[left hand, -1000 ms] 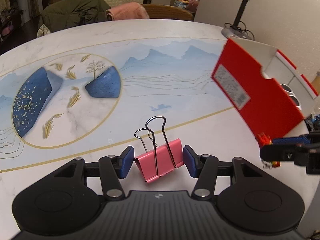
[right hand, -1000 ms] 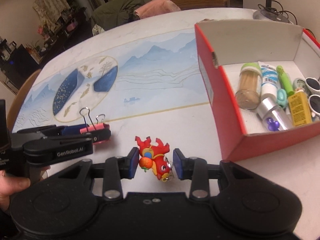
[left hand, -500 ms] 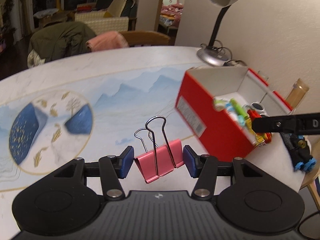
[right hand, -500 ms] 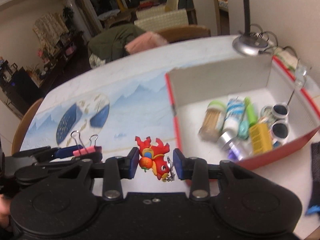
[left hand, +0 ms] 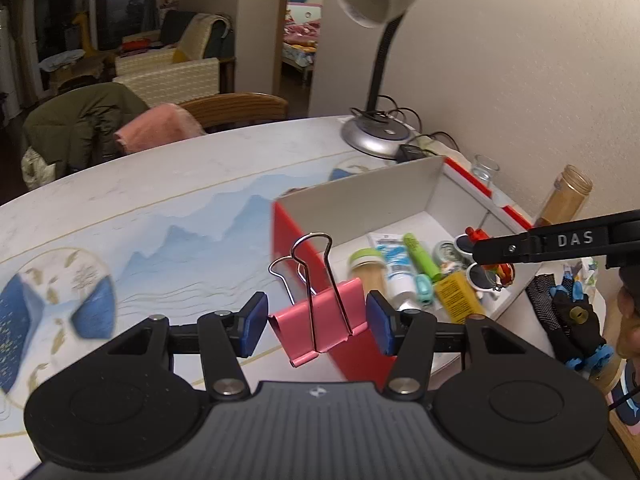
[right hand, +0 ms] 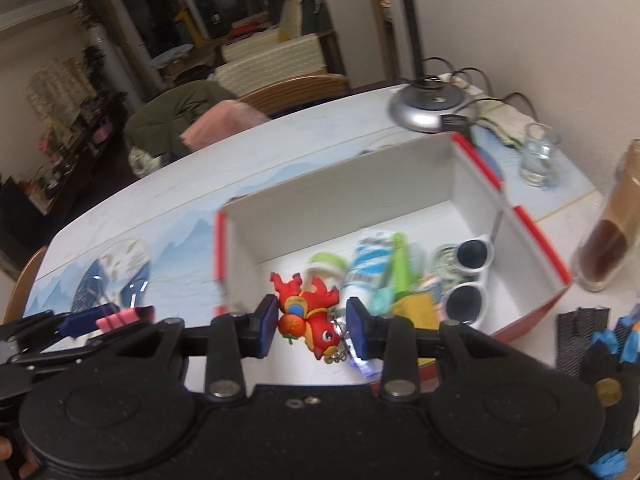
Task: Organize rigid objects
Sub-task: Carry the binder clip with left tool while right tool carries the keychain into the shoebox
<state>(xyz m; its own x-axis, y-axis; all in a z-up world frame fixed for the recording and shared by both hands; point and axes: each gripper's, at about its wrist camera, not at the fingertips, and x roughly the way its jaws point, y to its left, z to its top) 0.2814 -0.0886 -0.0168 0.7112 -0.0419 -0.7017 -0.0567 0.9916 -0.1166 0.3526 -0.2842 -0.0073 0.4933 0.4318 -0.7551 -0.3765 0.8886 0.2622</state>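
Pinching a pink binder clip [left hand: 324,316] and red toy [right hand: 310,316], both grippers' jaws hang over the box's [left hand: 360,200] near rim.

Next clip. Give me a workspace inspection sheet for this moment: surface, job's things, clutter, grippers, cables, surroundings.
Surface: round table, blue mountain print.
Job's things: pink binder clip and red toy keychain held in the air; red box already holds small items.
Clutter: glass, brown jar, black glove.
Grippers: left gripper shut on the clip; right gripper shut on the keychain.
Cables: black cords by the lamp base.
Surroundings: chair with jacket.
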